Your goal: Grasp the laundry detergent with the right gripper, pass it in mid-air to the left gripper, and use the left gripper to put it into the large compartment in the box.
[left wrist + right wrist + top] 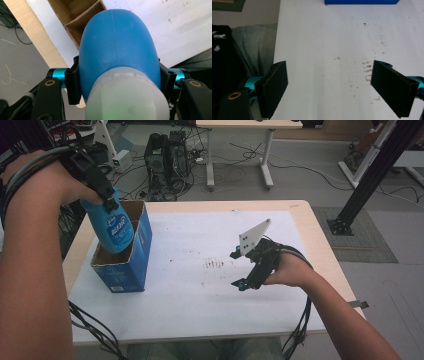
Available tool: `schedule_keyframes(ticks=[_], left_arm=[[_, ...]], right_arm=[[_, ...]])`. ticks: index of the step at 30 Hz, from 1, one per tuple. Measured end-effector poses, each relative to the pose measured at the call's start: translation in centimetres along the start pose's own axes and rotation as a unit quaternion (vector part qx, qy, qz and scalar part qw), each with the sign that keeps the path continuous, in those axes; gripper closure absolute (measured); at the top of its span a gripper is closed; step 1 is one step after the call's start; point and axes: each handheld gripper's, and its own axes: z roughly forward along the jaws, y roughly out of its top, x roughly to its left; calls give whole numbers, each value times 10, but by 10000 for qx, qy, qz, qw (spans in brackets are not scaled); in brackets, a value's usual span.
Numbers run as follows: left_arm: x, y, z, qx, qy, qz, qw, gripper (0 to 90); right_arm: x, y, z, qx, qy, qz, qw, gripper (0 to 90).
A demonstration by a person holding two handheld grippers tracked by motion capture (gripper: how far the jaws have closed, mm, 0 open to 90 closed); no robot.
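Blue plastic bottle (116,231), clamped below its white cap in the left gripper (107,200), hangs over the open blue box (127,265) at the table's (300,220) left. Next, I judge: lower it straight inside, then release. Right gripper (239,270) rests spread, holding nothing.

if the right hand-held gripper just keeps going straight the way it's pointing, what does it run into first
Probably the blue box. The right hand-held gripper is open, with bare white table ahead until that box at the far edge.
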Motion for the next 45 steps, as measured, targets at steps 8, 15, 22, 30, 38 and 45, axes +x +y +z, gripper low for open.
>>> schedule_keyframes(ticks=[8, 15, 22, 30, 38, 45], left_arm=[[17, 6, 13, 123, 21, 336, 9994, 373], [26, 5, 33, 224, -44, 592, 9980, 373], [29, 2, 53, 367, -3, 923, 9951, 373], [26, 1, 78, 476, -111, 1169, 9919, 373], [24, 5, 107, 649, -157, 1395, 9880, 374], [26, 7, 132, 779, -121, 1498, 9856, 374]], right_arm=[[-3, 0, 2, 64, -64, 130, 9999, 136], [-6, 0, 8, 79, -60, 179, 9998, 136], [-5, 1, 10, 122, -32, 214, 9997, 136], [-2, 1, 10, 137, -39, 211, 9997, 136], [-1, 0, 10, 113, -46, 233, 9997, 136], [-2, -3, 13, 93, -41, 219, 9997, 136]])
